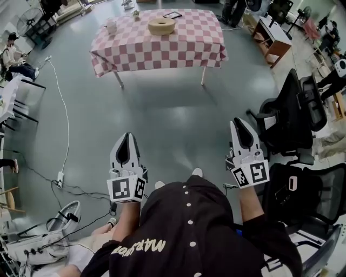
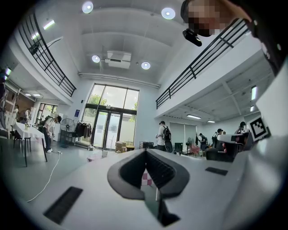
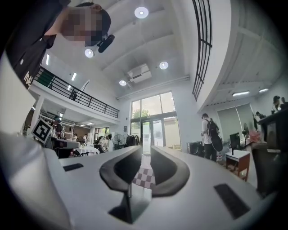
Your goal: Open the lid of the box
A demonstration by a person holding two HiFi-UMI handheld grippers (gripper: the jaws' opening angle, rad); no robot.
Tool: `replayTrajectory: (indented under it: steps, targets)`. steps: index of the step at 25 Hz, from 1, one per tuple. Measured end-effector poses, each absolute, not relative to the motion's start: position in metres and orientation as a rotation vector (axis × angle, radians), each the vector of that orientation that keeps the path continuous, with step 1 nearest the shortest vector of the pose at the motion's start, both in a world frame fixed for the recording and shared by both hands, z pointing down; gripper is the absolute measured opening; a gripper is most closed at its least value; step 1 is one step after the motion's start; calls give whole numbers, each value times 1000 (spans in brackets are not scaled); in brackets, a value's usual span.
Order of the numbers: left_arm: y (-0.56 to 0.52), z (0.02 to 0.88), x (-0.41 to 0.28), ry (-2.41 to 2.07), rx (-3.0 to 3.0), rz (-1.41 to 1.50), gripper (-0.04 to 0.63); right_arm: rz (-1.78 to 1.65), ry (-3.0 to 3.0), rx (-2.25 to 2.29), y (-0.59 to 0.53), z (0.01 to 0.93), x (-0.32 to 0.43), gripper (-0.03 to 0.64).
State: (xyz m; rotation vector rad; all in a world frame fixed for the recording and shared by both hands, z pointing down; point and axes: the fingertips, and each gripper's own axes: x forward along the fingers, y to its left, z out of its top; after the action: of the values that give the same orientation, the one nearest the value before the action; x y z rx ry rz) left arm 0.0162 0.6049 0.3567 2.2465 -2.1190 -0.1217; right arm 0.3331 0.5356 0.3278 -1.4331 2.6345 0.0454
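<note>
A round tan box (image 1: 161,26) with its lid on sits on a table under a red-and-white checked cloth (image 1: 184,46), far ahead across the grey floor. Both grippers are held low by my body, well short of the table. My left gripper (image 1: 128,135) points at the table with its tips touching and nothing in them (image 2: 145,152). My right gripper (image 1: 240,121) points the same way, its tips a narrow slit apart and empty (image 3: 146,149). A patch of the checked cloth (image 3: 145,176) shows between the jaws in both gripper views.
A white cup (image 1: 111,26) and a dark flat device (image 1: 172,14) also lie on the cloth. Black office chairs (image 1: 294,116) stand close on my right. A power strip (image 1: 60,177) and its cable trail over the floor on my left. Desks and people line the room's edges.
</note>
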Motion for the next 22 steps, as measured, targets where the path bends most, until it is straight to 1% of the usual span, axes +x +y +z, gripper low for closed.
replayTrajectory:
  steps: [9,18,19,22]
  targets:
    - [604,355,17,-2114,2251,-117,11,29,2673,-1375,537,329,323,166]
    - [601,355,6,-2107,2252,-124,11,-4,2708,-1341,535,331,305,333]
    - [602,354,4,-2106,2254,-125,11,-6,2708,-1342,535,330,303,344]
    - [605,352,-5,-2101,2257,-133,11,1,2703,-1352,539,328,295,347]
